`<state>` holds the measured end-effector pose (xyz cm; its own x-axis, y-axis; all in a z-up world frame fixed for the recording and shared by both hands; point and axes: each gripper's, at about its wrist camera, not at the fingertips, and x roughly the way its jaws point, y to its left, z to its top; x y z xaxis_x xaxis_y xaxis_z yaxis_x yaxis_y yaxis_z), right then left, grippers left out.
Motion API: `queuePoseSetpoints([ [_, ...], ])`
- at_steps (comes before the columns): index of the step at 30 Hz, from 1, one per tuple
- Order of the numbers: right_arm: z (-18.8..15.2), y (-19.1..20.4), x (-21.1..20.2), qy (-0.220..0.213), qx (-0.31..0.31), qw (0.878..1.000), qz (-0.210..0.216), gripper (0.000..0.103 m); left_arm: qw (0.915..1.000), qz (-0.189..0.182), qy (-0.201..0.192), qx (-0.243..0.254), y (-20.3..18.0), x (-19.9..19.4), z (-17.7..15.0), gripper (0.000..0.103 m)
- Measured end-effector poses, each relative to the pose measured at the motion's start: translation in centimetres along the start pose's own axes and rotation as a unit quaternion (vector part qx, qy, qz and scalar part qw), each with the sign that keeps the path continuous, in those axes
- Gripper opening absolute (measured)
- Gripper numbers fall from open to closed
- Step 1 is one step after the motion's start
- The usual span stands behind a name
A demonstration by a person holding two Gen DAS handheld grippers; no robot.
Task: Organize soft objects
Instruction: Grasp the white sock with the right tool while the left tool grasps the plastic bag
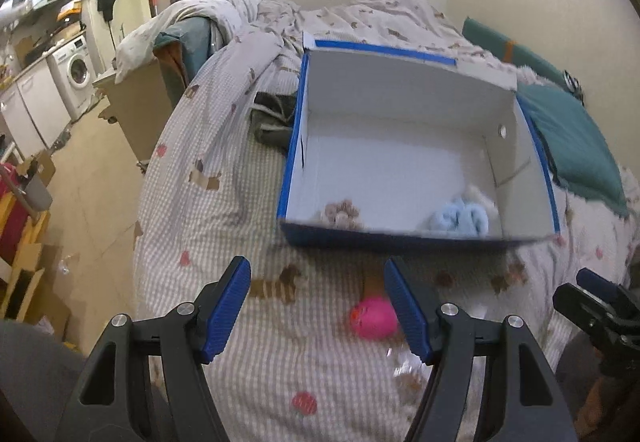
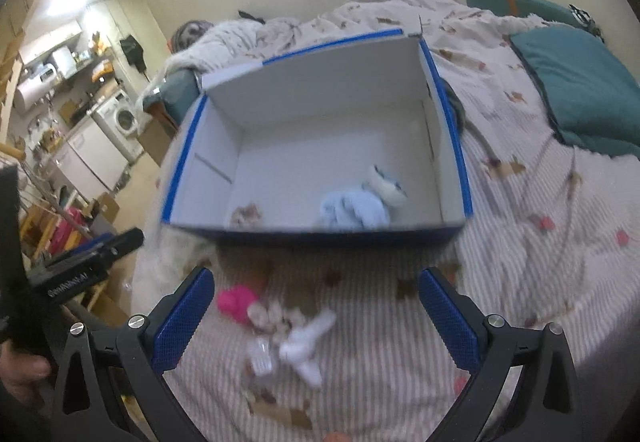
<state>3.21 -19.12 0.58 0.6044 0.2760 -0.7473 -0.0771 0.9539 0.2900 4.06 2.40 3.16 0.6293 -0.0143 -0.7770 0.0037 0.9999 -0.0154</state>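
Note:
A blue box (image 1: 400, 238) with a white inside stands open on the bed; it also shows in the right wrist view (image 2: 320, 232). In it lie a light blue plush (image 1: 460, 220) (image 2: 354, 212) and a small brown plush (image 1: 340, 212) (image 2: 246, 214). A pink soft toy (image 1: 374, 318) (image 2: 236, 302) lies on the bedspread in front of the box, by my left gripper's right finger. A white soft toy (image 2: 304, 342) lies beside it. My left gripper (image 1: 318, 310) is open and empty above the bedspread. My right gripper (image 2: 316, 322) is open and empty above the white toy.
A teal pillow (image 1: 572, 142) (image 2: 588, 90) lies right of the box. A dark garment (image 1: 276, 118) lies at the box's left side. A crumpled duvet (image 1: 320, 18) covers the far bed. The bed's left edge drops to the floor (image 1: 92, 202).

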Motion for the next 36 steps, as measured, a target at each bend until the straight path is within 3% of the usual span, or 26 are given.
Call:
queuePoseSetpoints([
  [4,-2.3,0.4,-0.1,0.034,0.005,0.999,0.008,0.103,0.9993,0.003,0.035,0.013,-0.5,0.0,-2.6,0.067],
  [9,-3.8,1.7,1.7,0.083,-0.032,0.996,-0.023,0.103,0.9959,-0.001,0.091,-0.005,-0.4,1.3,-4.8,0.067],
  [16,-4.1,0.4,4.6,0.137,0.002,0.991,-0.009,0.103,0.9937,0.0,0.112,-0.009,-0.6,2.5,-5.1,0.067],
  [22,-4.9,0.9,8.6,0.205,-0.004,0.979,0.011,0.083,0.9925,-0.008,0.121,-0.011,-0.9,3.0,-5.1,0.067],
  [27,-4.7,1.4,10.7,0.208,-0.013,0.978,0.007,0.069,0.9914,-0.007,0.13,-0.018,-0.6,3.6,-5.2,0.067],
  [31,-4.3,1.3,11.6,0.208,-0.008,0.978,0.011,0.031,0.9902,-0.009,0.137,-0.024,-0.4,4.0,-5.2,0.067],
  [36,-3.7,0.7,9.3,0.181,-0.007,0.983,0.013,0.031,0.9891,-0.012,0.145,-0.022,-0.7,4.5,-5.5,0.067],
])
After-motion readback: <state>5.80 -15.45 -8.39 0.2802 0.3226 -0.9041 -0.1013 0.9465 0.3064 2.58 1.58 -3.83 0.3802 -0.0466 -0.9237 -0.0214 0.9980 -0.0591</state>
